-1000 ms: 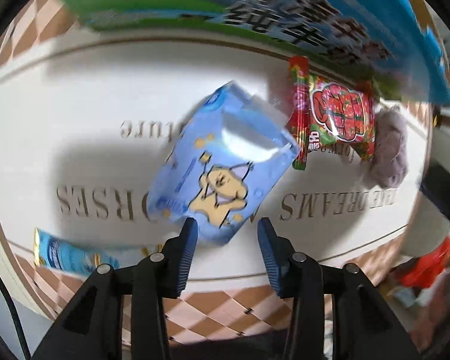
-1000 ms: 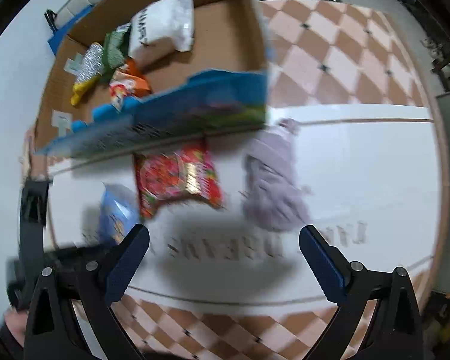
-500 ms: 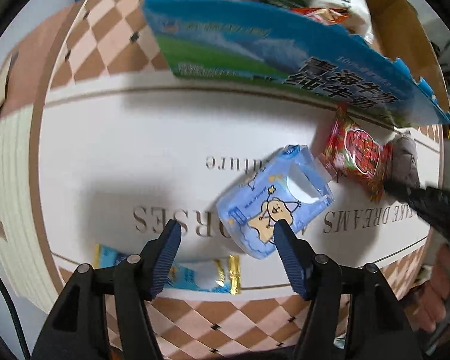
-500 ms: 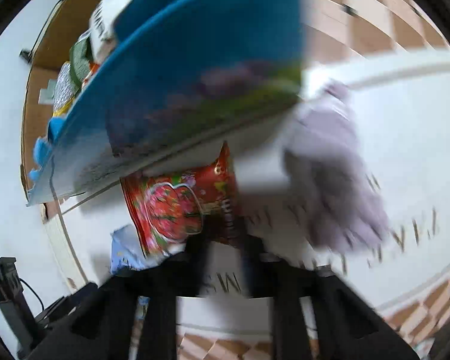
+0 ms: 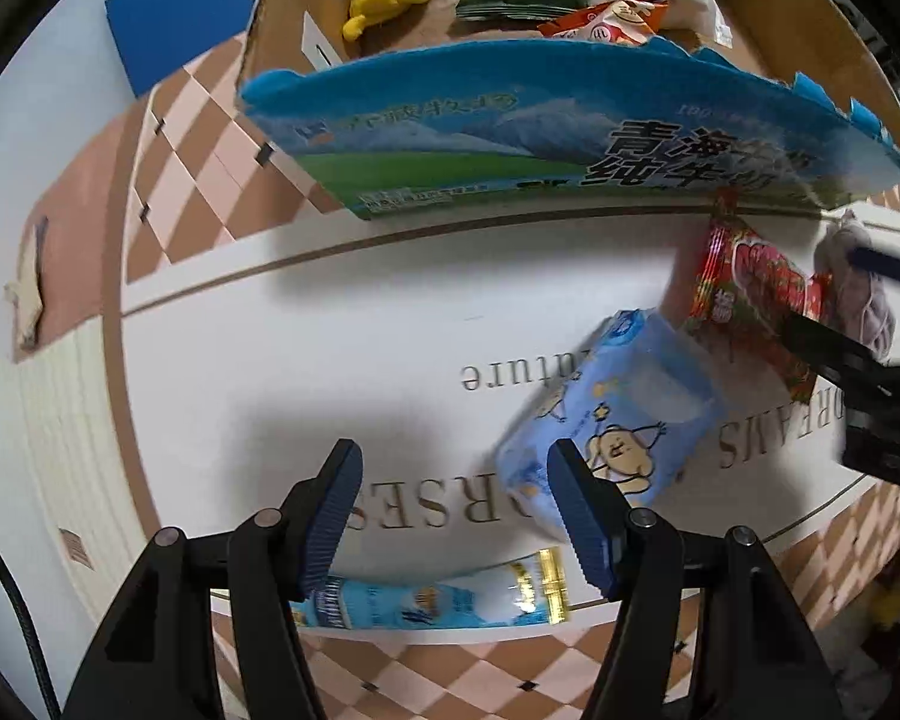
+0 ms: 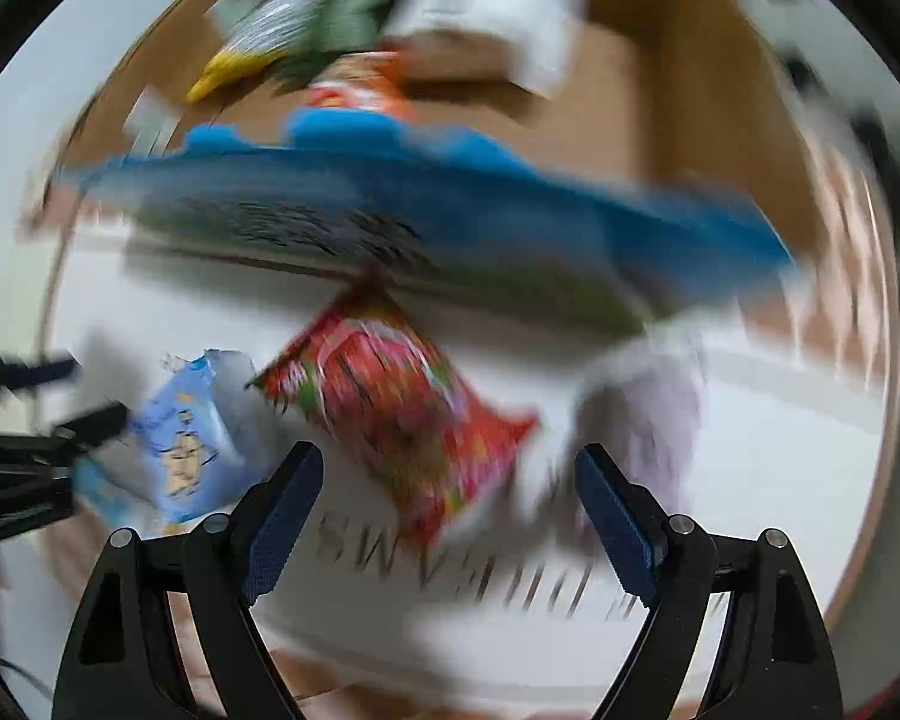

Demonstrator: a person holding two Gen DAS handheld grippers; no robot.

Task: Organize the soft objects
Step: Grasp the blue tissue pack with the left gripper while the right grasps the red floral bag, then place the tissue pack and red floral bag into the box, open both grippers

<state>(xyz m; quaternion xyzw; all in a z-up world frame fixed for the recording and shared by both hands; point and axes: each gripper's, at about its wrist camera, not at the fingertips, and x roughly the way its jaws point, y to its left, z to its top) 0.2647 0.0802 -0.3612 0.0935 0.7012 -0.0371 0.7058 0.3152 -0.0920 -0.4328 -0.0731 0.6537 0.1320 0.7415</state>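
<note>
Bright, even light, soft shadows, fisheye-bent edges; right wrist view heavily smeared, perhaps by motion.

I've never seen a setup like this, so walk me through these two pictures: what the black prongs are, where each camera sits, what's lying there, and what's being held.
No robot: a person holds two hand grippers, each with a camera looking along its prongs. One picture is from the left gripper, the other, blurred by motion, from the right gripper. Both are open and hold nothing. On the white table lie a blue pouch, a red snack bag, a purple cloth and a blue tube. Behind stands a cardboard box with other packets inside.
</note>
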